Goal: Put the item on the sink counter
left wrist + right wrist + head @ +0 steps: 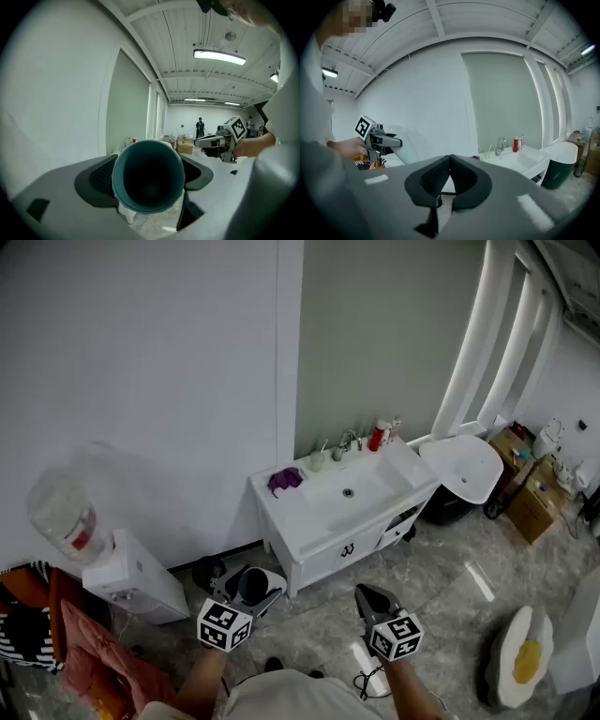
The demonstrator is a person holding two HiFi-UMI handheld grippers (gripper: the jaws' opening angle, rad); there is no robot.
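Note:
A teal cup fills the left gripper view, its dark mouth facing the camera, and my left gripper is shut on its sides. In the head view the cup sits in that gripper low and left of centre, well short of the white sink counter. My right gripper hovers beside it, shut with nothing between its fingers; its pads meet in the right gripper view. The counter shows there at the right.
On the counter stand a purple item, a small cup with a toothbrush, a faucet and a red bottle. A water dispenser stands left. A white tub, cardboard boxes and an egg-shaped cushion lie right.

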